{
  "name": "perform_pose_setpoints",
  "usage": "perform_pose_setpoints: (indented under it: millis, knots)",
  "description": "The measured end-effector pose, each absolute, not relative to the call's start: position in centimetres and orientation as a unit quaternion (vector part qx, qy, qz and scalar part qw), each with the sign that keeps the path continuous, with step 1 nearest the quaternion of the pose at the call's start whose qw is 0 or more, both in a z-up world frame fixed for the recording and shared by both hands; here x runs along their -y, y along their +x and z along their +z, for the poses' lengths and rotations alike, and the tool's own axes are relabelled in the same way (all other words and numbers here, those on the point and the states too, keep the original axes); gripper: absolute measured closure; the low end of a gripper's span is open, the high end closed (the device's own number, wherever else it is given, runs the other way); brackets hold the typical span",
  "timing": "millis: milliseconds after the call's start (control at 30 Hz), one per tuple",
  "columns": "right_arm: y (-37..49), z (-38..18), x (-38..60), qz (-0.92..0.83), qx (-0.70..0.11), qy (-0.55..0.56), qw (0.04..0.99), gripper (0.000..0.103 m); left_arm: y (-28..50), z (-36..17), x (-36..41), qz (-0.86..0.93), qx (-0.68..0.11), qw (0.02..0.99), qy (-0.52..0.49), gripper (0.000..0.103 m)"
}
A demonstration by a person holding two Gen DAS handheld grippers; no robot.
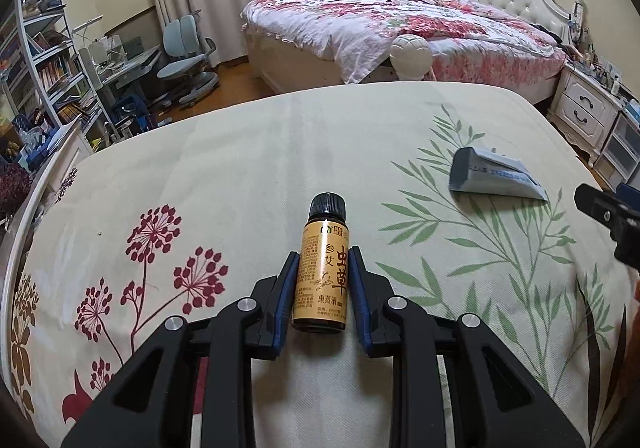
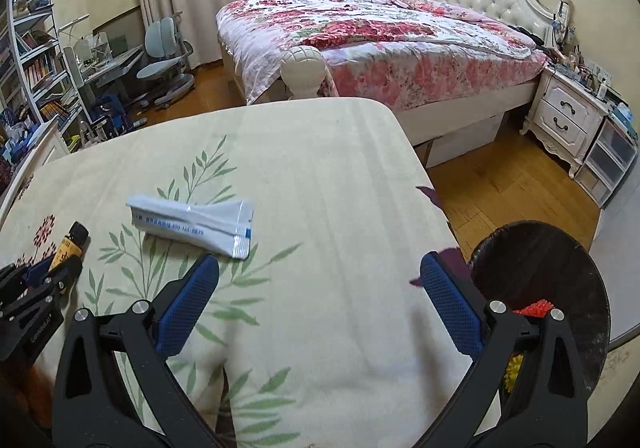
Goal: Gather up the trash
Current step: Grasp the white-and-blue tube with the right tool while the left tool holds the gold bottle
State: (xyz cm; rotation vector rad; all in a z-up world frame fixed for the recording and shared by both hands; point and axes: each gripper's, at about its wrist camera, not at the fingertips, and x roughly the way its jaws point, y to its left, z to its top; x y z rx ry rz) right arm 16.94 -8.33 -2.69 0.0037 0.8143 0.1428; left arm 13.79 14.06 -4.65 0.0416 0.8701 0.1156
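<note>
Left wrist view: the left hand-held gripper (image 1: pixel 322 290) is grasping the bottle (image 1: pixel 323 268) on the bed (image 1: pixel 240 168). The right hand-held gripper (image 2: pixel 318 300) is hanging released, wrapper (image 2: pixel 192 222) at its 11 o'clock, bin (image 2: pixel 560 280) at 3 o'clock. Next, probably: lifting the bottle binward.

left claw (image 1: pixel 323 260): clamped, angled down | right claw (image 2: pixel 318 272): jaws wide

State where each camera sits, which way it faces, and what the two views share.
Left wrist: on the left gripper, looking down over its fingers, shut on a small brown bottle; the right gripper's tip shows at right.
Right wrist: on the right gripper, fingers open over the floral cloth, trash bin at right.
Shared: bottle, crumpled white wrapper, bed.
</note>
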Motion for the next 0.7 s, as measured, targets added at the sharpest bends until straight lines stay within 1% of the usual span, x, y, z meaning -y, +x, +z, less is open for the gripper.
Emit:
perform_pose_setpoints:
  millis: [267, 400, 467, 700]
  knots:
    - [22.1, -3.1, 6.7, 0.063, -0.414, -0.006, 0.908, 0.005, 15.0, -4.7, -16.5, 0.066, -0.426, 0.902, -0.011, 0.075]
    - [24.0, -4.4, 6.0, 0.046, -0.442, -0.026, 0.895, 0.005, 14.9, -4.8, -17.0, 0.066, -0.424, 0.903, -0.021, 0.075]
    - [23.9, -4.8, 5.8, 0.041, -0.457, -0.032, 0.888, 0.005, 14.9, -4.8, -17.0, 0.066, -0.423, 0.903, -0.021, 0.075]
    - [19.5, -4.9, 5.8, 0.062, -0.457, -0.034, 0.886, 0.005, 15.0, -4.8, -16.9, 0.069, -0.424, 0.903, -0.017, 0.075]
